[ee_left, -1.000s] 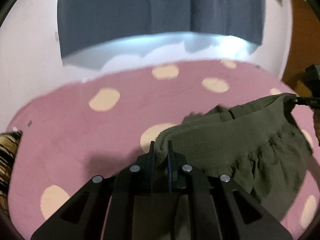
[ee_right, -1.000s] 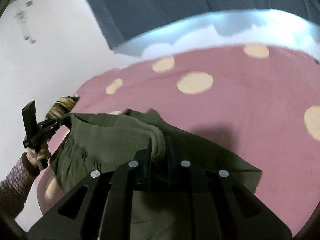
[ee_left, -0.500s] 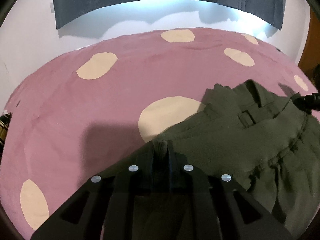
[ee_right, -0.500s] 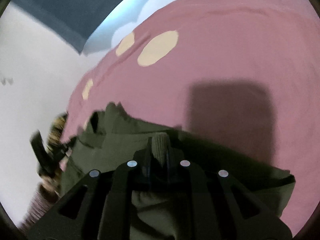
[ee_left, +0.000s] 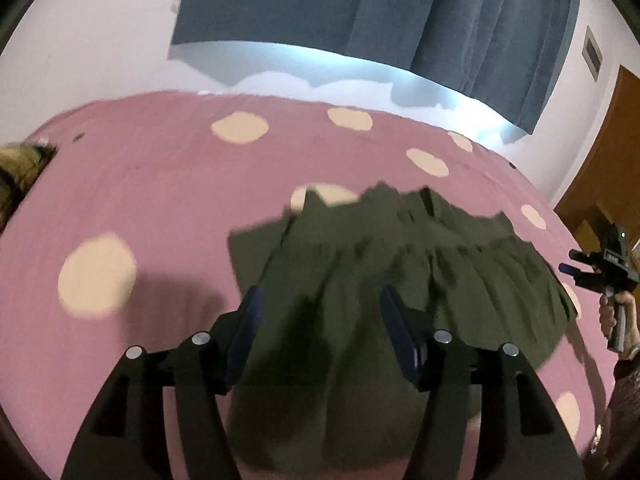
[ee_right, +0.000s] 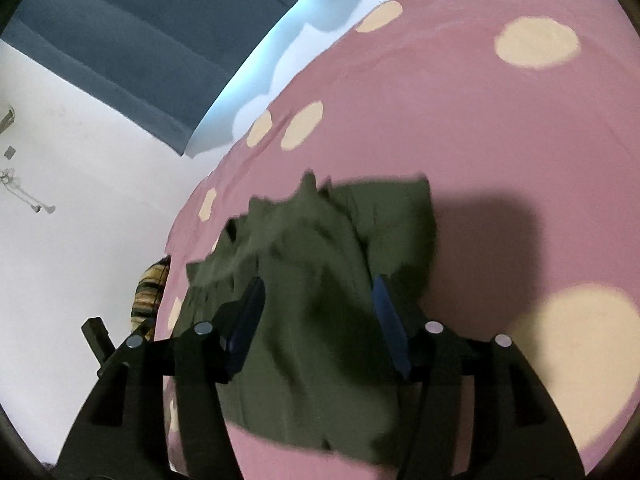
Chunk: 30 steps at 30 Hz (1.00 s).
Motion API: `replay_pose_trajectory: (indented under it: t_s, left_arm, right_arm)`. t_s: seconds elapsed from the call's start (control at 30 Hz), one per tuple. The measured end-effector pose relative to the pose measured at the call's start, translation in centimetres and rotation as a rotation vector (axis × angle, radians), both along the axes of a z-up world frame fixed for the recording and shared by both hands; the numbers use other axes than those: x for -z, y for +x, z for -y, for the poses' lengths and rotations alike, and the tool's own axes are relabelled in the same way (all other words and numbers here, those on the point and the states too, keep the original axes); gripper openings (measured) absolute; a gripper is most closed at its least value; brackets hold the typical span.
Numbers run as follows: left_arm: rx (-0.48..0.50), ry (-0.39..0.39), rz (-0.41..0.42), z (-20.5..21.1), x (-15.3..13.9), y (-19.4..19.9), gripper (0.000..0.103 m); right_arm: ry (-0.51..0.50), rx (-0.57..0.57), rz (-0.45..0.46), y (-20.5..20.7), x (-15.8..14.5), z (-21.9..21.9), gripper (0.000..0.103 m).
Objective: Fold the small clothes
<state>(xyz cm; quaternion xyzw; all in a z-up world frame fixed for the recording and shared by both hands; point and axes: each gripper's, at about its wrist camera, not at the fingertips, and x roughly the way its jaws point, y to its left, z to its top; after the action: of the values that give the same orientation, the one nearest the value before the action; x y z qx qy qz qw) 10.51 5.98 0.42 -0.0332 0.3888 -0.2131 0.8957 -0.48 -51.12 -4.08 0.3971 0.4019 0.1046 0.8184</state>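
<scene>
The garment [ee_left: 384,280] lies on the bed [ee_left: 160,200], spreading toward 12 o'clock from the left gripper [ee_left: 320,312]. The right gripper [ee_left: 600,272] sits at 3 o'clock, just beside the garment's edge. A curtain [ee_left: 360,12] hangs behind the bed at 12 o'clock.

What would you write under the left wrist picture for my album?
Open left gripper hovers over a green garment lying on a pink spotted bedspread.
</scene>
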Motion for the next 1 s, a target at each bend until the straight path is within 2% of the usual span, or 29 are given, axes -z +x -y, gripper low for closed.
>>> replay_pose_trajectory:
  t_s: [0.1,0.27,0.4,0.47,0.63,0.77,0.9,1.0]
  left_arm:
    - [-0.028,-0.041,-0.004,-0.2,0.2,-2.9,0.06]
    - [-0.057,-0.018,0.005,0.7,1.0,-4.6,0.061]
    - [-0.132,0.101,-0.106,1.8,4.1,-2.6,0.06]
    - [-0.16,0.154,-0.152,2.1,5.7,-1.8,0.06]
    - [-0.176,0.154,-0.153,1.8,6.6,-1.4,0.061]
    - [-0.158,0.136,-0.136,1.3,6.1,-2.2,0.061]
    - [-0.142,0.082,-0.091,0.3,4.8,-3.9,0.061]
    - [-0.148,0.033,-0.059,-0.7,3.6,-4.8,0.065]
  right_arm:
    - [-0.029,0.003,-0.022,-2.5,0.7,-0.8,0.057]
    - [-0.086,0.005,-0.084,-3.8,2.6,-2.2,0.057]
    - [-0.117,0.018,-0.125,-4.0,3.8,-2.9,0.026]
    - [-0.149,0.022,-0.126,-4.3,4.0,-3.0,0.021]
    - [-0.106,0.031,-0.108,-4.6,5.0,-2.2,0.02]
    - [-0.1,0.04,-0.119,-5.0,4.4,-1.8,0.027]
    - [-0.231,0.111,-0.102,-5.1,1.0,-2.9,0.03]
    - [-0.213,0.081,-0.009,-4.0,-2.2,-5.1,0.033]
